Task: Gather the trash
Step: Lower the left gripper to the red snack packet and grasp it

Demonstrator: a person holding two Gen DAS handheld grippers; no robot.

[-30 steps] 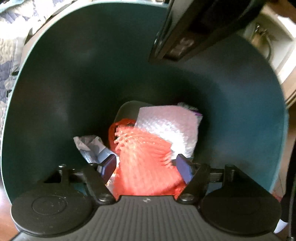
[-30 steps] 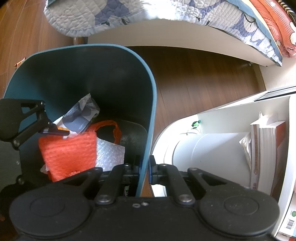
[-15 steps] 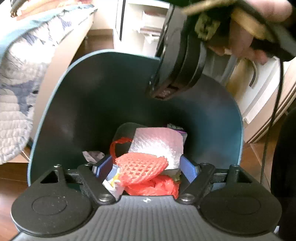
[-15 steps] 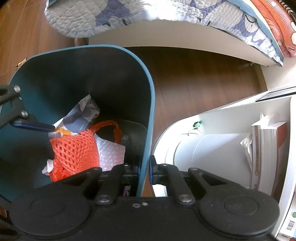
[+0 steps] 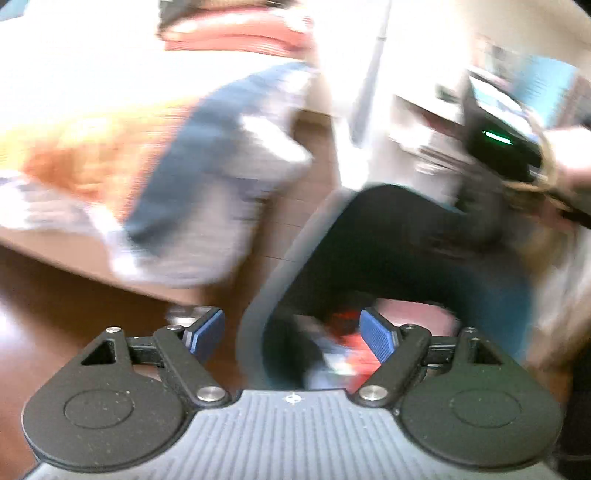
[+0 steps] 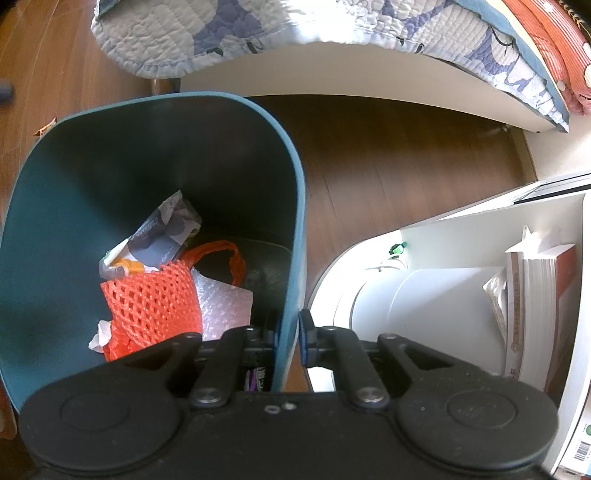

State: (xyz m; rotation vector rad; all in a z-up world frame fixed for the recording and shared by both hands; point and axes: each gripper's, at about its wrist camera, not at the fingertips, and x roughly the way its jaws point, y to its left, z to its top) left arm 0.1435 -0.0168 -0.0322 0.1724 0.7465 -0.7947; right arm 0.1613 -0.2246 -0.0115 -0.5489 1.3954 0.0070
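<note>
My right gripper [image 6: 290, 330] is shut on the near wall of the teal bin [image 6: 92, 184], one pad inside and one outside. Inside the bin lie an orange net [image 6: 155, 302], a sheet of bubble wrap [image 6: 225, 306], a crumpled grey wrapper [image 6: 162, 236] and a white paper scrap [image 6: 98, 338]. The left wrist view is blurred by motion. There my left gripper [image 5: 291, 330] stands open and empty above the bin's rim [image 5: 280, 266], with orange trash [image 5: 347, 332] showing deep below it. A hand [image 5: 569, 162] is at the right edge.
A bed with a blue-and-white quilt [image 6: 258, 33] runs along the back. A white shelf unit with books [image 6: 535, 295] stands close to the bin's right side. Brown wooden floor [image 6: 388, 166] lies between them. A small orange scrap [image 6: 44, 127] lies on the floor left of the bin.
My left gripper let go of the orange net, which now lies in the bin, then rose out of the bin and swung left with its jaws wider. My right gripper has not moved.
</note>
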